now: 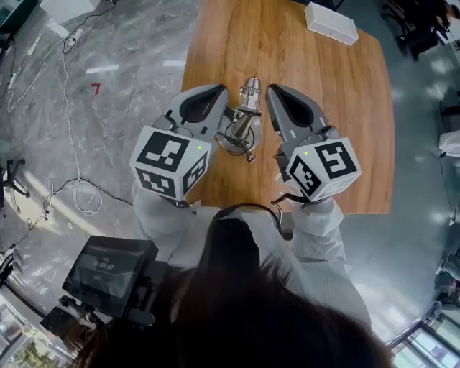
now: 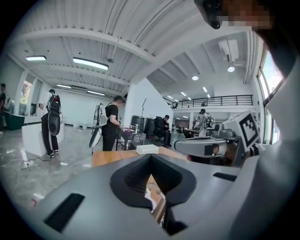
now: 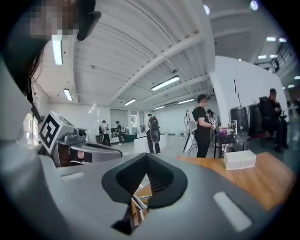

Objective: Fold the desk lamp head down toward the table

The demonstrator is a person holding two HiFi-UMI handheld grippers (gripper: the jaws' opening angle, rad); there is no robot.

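Chrome glints at the near end of the wooden table (image 1: 323, 129). That's the desk lamp (image 1: 243, 122), standing on its round base close to the near edge. From the head view it sits right between the two grippers.

The left gripper (image 1: 215, 92) is on its left and the right gripper (image 1: 277, 90) on its right. Both are held up above the tabletop, pointing away from the person, and neither touches the lamp.

Now the jaws. In the left gripper view they are pressed together with nothing caught between them, and a sliver of the lamp's metal shows below through the dark opening in the gripper's body. The right gripper view tells the same story: jaws closed on nothing, with a thin chrome part of the lamp visible underneath. Looking straight down on the lamp, I can't say how far its head is tilted.

At the far end of the table, well apart from the lamp, lies a white box (image 1: 330, 22). No opening shows on it, so I can't tell whether anything is inside.

Off the table's left side is grey marbled floor (image 1: 122, 108) with a white cable (image 1: 72, 187) trailing across it. In both gripper views, people (image 2: 111, 123) stand about the hall beyond the table.
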